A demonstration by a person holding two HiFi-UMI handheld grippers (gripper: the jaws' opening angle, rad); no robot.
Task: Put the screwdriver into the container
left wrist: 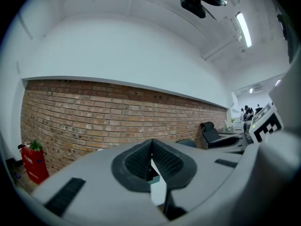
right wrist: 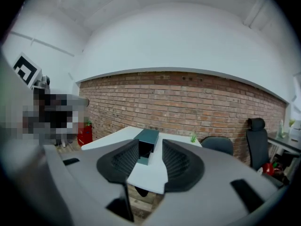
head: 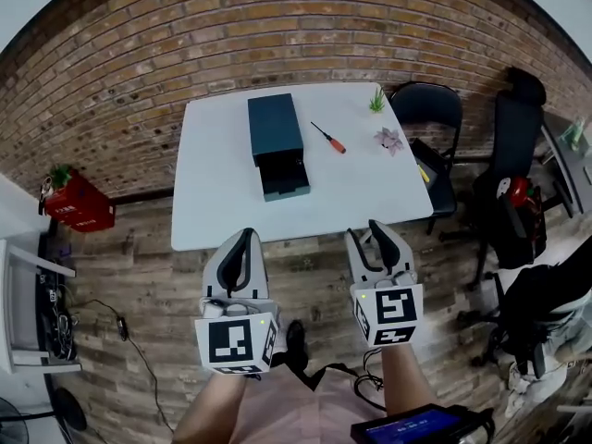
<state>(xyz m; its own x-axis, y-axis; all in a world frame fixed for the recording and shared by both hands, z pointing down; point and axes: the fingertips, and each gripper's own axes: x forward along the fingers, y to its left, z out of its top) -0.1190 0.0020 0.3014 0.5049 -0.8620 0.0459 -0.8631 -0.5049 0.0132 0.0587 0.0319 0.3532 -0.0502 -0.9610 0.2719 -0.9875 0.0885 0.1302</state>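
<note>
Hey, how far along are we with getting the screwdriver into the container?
Done: only the drawer of the container looks pulled out. In hand: nothing; the left claw is shut and empty, the right claw open and empty, both short of the table. Left: the screwdriver lies on the table beside the container, to be picked up and put in.

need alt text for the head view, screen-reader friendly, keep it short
Looking down at a white table against a brick wall, holding a dark teal container with its drawer pulled open and an orange-handled screwdriver lying apart to its right. In the foreground the left tongs, shut, and right tongs, open and empty, are short of the table.
</note>
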